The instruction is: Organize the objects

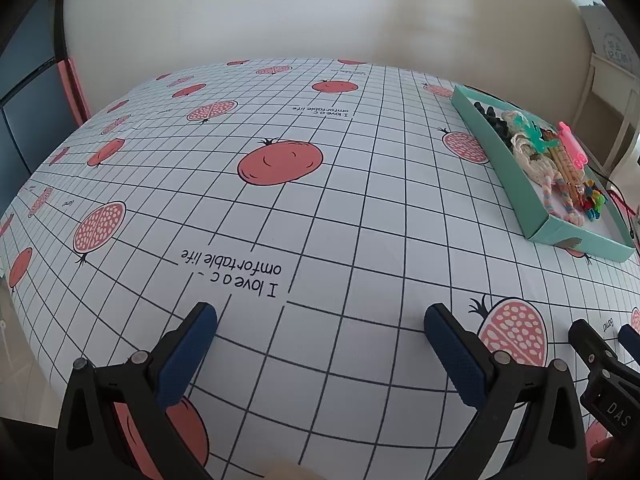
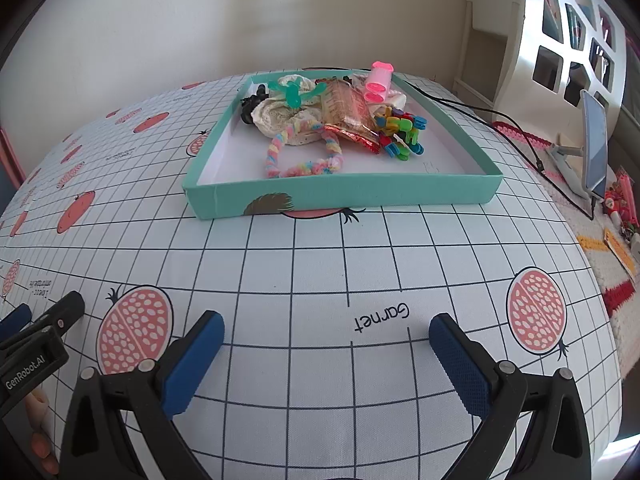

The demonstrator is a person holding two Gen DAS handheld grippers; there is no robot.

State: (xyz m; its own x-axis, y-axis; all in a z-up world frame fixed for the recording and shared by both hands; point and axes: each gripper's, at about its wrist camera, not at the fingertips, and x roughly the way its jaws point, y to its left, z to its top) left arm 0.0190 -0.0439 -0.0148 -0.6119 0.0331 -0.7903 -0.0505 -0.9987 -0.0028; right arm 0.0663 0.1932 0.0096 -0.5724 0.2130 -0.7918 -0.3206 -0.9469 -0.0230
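A shallow teal box (image 2: 340, 194) stands on the gridded tablecloth ahead of my right gripper (image 2: 326, 332). In the box lie a pastel braided rope (image 2: 280, 160), a snack packet (image 2: 348, 114), a pink roller (image 2: 378, 80), a teal clip (image 2: 294, 92), a cream knit piece (image 2: 276, 116), a black item (image 2: 250, 106) and several coloured plastic letters (image 2: 400, 132). The right gripper is open and holds nothing. My left gripper (image 1: 320, 324) is also open over bare cloth, with the teal box (image 1: 560, 236) far to its right.
The tablecloth (image 1: 280, 208) carries pomegranate prints and a black grid. A phone on a stand (image 2: 594, 148) with a black cable (image 2: 516, 128) stands right of the box, beside a white shelf (image 2: 560, 28). A wall runs behind the table.
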